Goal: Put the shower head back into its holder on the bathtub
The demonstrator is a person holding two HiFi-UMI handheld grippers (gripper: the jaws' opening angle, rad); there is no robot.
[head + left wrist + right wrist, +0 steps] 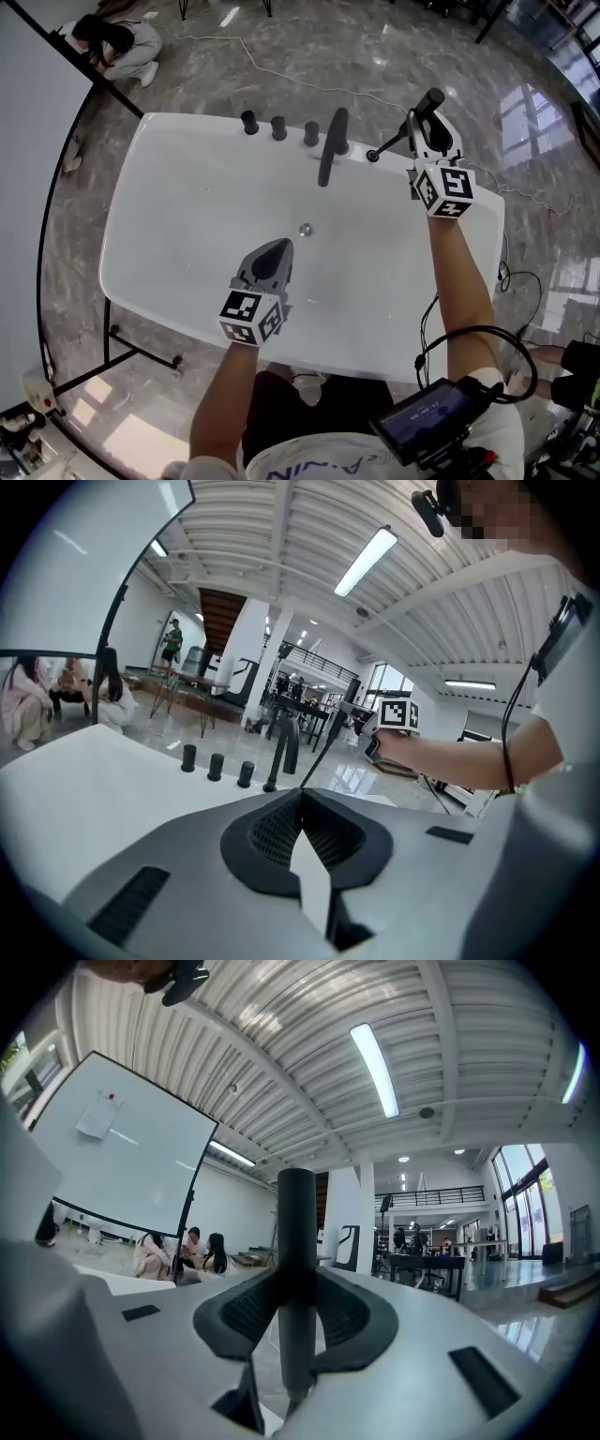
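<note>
A white bathtub [127, 234] fills the head view. Its far rim carries three black knobs [278, 127] and a black spout [330, 145]. At the far right of the rim, my right gripper [429, 127] is shut on the black stick-shaped shower head [428, 103]. A thin black end slants down from it to a small black fitting [373, 156] on the rim. In the right gripper view the shower head [296, 1241] stands upright between the pads. My left gripper [275, 251] hovers over the tub's middle, shut and empty; its tips [302, 794] meet.
A drain [305, 229] lies in the tub floor ahead of the left gripper. A whiteboard [28, 178] stands left of the tub, and people crouch on the marble floor at top left [117, 42]. Cables [281, 75] trail behind and right of the tub.
</note>
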